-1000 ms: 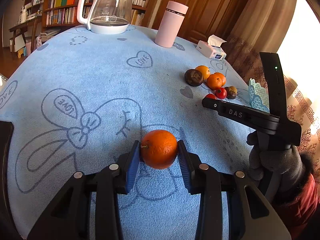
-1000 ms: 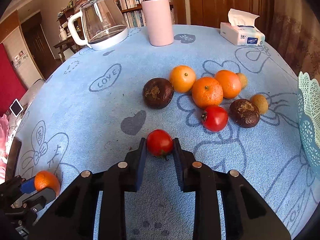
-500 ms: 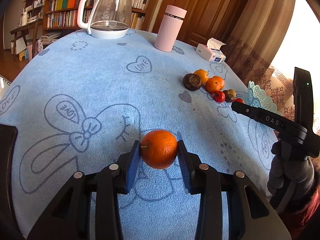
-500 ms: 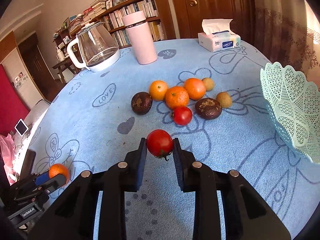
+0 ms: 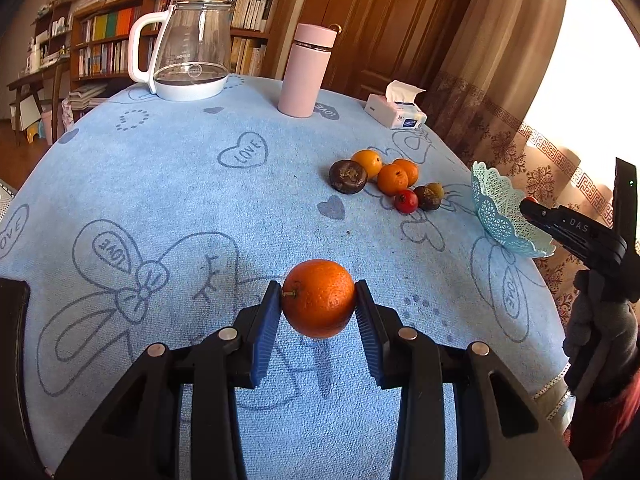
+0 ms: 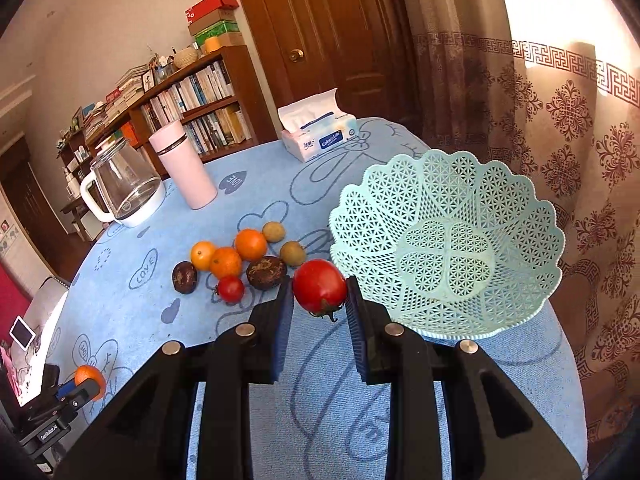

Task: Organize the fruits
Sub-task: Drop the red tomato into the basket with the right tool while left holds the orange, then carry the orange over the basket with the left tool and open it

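basket (image 6: 448, 240) empty, nothing sorted yet. tomato (image 6: 319, 285) clamped in right hand-held gripper (image 6: 320, 304), orange (image 5: 319, 298) in left hand-held gripper (image 5: 318, 312). approx. eight fruits (image 6: 240, 260) left on desk (image 5: 180, 184).

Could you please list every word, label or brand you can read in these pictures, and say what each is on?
"LOVE": printed in hearts on the blue tablecloth.
"DAS": on the right gripper, seen from the left wrist.
"GenRobot.AI": on the left gripper, seen from the right wrist.
Tissue box label, glass kettle marking and book spines: too small to read.
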